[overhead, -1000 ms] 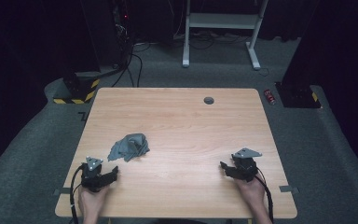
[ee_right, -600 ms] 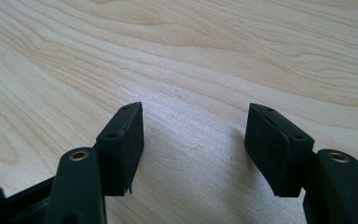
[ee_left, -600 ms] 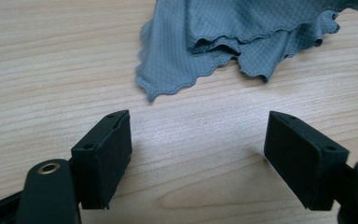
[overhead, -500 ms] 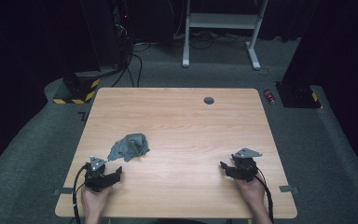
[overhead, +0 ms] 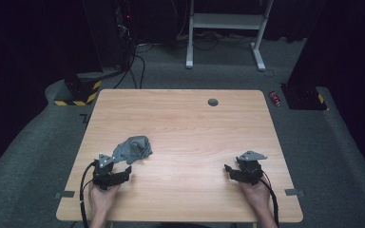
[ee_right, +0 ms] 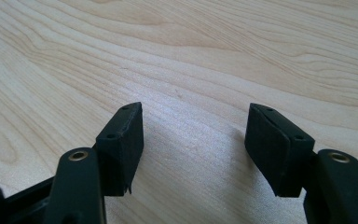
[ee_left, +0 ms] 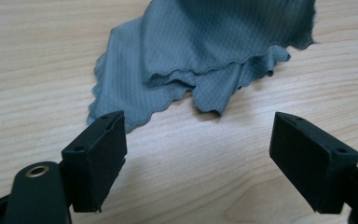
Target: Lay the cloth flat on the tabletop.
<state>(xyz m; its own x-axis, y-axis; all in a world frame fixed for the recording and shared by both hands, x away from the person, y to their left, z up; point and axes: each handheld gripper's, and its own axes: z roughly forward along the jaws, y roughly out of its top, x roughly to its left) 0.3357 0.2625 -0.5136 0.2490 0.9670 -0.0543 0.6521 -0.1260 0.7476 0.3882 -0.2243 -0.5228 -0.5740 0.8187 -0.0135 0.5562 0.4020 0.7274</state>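
Observation:
A crumpled grey cloth [overhead: 133, 149] lies on the wooden table [overhead: 185, 128], at its front left. My left gripper [overhead: 122, 173] rests just in front of the cloth, open, with nothing between its jaws. In the left gripper view the cloth [ee_left: 205, 51] spreads beyond the jaws, its scalloped hem close to the left fingertip [ee_left: 102, 140]. My right gripper [overhead: 230, 170] sits near the front right of the table, open and empty. In the right gripper view its gripper [ee_right: 193, 140] stands over bare wood.
A small dark round hole [overhead: 213, 102] marks the table's far side. A red can [overhead: 275, 98] lies on the grey floor at the right. Dark cabinets, cables and a white frame [overhead: 223, 28] stand behind the table.

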